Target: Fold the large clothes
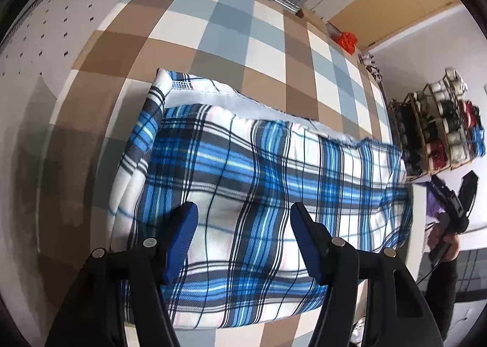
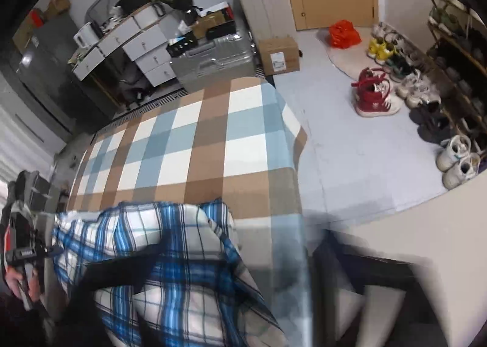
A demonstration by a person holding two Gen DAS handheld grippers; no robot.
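A blue, white and black plaid garment [image 1: 258, 176] lies folded into a thick rectangle on a bed with a brown, blue and white checked cover [image 1: 231, 30]. My left gripper [image 1: 243, 219] hovers open just above the garment's near part, its blue-padded fingers [image 1: 182, 234] wide apart and empty. The right gripper [image 1: 453, 203] shows in the left wrist view beyond the garment's right end, held in a hand off the bed. In the right wrist view the garment [image 2: 170, 255] fills the lower left, and my own fingers are a dark blur, so I cannot tell their state.
A silver suitcase [image 2: 213, 63], a white drawer unit [image 2: 134, 42] and boxes stand past the bed's far end. Shoes [image 2: 377, 94] and a shoe rack [image 1: 435, 130] line the floor on the right. An orange bag [image 2: 344, 33] lies by the door.
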